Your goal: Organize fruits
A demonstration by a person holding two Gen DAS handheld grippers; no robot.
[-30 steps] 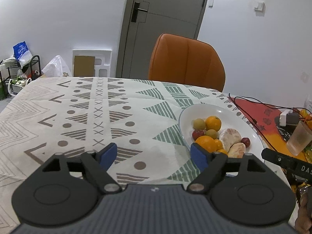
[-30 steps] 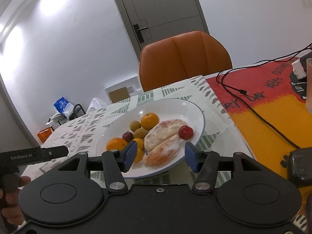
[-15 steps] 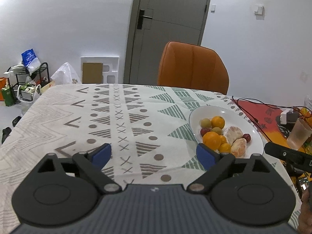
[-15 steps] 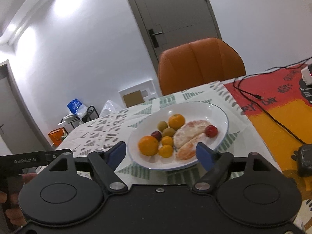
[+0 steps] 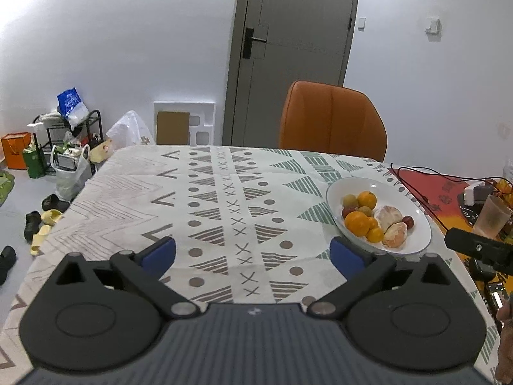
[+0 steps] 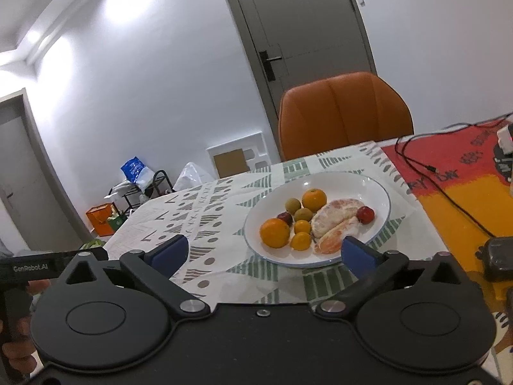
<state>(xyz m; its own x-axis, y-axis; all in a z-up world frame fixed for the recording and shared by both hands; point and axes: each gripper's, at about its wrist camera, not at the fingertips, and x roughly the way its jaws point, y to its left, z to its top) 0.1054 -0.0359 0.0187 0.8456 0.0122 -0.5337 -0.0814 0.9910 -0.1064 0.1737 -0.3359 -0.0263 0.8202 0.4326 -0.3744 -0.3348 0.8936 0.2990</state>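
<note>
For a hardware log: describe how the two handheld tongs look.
Both look alike: the left tongs and right tongs have matte black bodies with two round discs, black linkage arms on silver pivots, and blue pads on the fingers. The left one's black handle bears white "GenRobot.AI" lettering. No sleeves show.

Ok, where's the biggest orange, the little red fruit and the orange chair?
biggest orange (image 6: 274, 233), right wrist view, middle of its skin.
little red fruit (image 6: 365, 214), right wrist view, its centre.
orange chair (image 6: 344, 118), right wrist view, middle of the backrest.
</note>
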